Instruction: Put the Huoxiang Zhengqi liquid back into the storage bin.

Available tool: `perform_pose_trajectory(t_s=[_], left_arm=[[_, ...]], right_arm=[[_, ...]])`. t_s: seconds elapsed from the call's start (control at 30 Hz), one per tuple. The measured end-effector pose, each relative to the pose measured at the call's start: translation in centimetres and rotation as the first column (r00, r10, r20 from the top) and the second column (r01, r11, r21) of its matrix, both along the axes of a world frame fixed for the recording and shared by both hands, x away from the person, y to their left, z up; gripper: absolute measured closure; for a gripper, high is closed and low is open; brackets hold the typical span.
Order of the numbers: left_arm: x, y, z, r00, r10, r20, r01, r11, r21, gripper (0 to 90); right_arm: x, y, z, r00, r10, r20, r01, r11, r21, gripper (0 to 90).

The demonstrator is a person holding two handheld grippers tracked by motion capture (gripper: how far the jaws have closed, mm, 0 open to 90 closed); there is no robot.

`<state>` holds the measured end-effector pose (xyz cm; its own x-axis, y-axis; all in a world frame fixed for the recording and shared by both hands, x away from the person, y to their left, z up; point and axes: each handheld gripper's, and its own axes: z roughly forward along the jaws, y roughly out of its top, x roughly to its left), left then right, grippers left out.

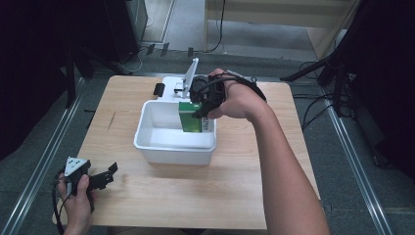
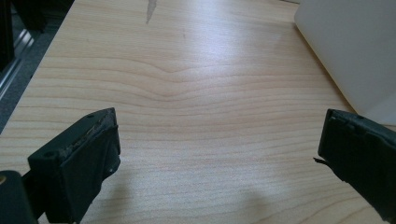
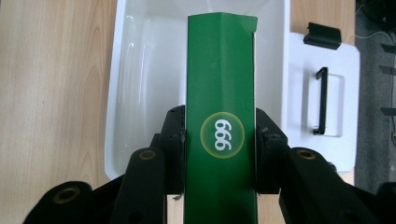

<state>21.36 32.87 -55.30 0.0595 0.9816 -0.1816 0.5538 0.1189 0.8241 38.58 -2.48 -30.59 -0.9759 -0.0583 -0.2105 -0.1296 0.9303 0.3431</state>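
Observation:
A green box (image 3: pixel 221 93) with a yellow "999" roundel stands clamped between the black jaws of my right gripper (image 3: pixel 220 137), which press on both its sides. In the high view the green box (image 1: pixel 192 118) hangs inside the white bin (image 1: pixel 147 128), at its far right corner, under my right gripper (image 1: pixel 203 105). My left gripper (image 1: pixel 100 179) rests near the table's front left corner, far from the bin. Its jaws stand wide apart in the left gripper view, left gripper (image 2: pixel 219 154), with bare wood between them.
The white bin's lid (image 3: pixel 322 93), with a black handle and a black clip, lies flat behind the bin. A white plate (image 1: pixel 191 73) stands tilted up at the table's far edge. The bin wall (image 2: pixel 348 46) rises at the right of the left gripper.

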Motion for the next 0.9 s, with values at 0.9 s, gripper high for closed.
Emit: perform_pose_trajectory(t_s=[0.9], left_arm=[[0.0, 0.0, 0.0, 1.0000, -0.001, 0.000, 0.001, 1.0000, -0.001, 0.1]], right_arm=[[1.3, 0.9, -5.6, 0.9984, -0.014, -0.055, 0.011, 0.999, -0.044, 63.8]])
